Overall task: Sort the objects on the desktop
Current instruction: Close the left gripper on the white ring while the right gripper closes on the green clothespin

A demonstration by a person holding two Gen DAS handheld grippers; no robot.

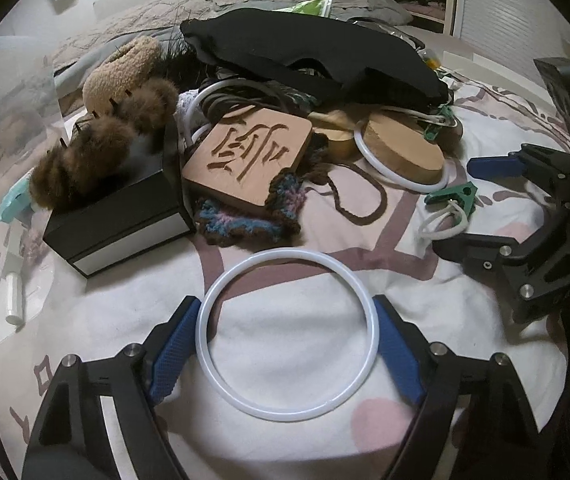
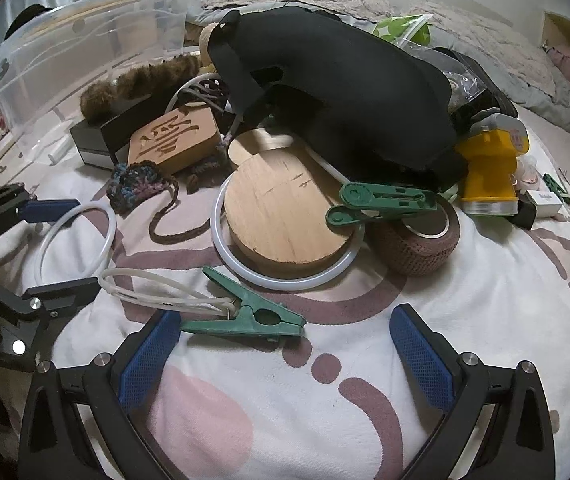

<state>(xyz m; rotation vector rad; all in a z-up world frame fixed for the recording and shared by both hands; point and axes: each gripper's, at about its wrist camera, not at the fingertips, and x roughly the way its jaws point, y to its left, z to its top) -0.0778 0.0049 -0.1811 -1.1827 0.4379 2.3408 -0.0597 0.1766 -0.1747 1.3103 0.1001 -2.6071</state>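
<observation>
White ring (image 1: 287, 334) between left gripper (image 1: 287, 308) pads (image 1: 175, 350) — pads touching.

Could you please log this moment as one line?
left hand-held gripper: around white ring | right hand-held gripper: open, empty | green clip: ahead

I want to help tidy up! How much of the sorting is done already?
Hardly any. The clear bin shows nothing sorted inside. In hand: the left gripper has its pads against a white ring on the bedspread. Left: the carved wooden block, green clips and the rest of the pile; the right gripper is open.
</observation>
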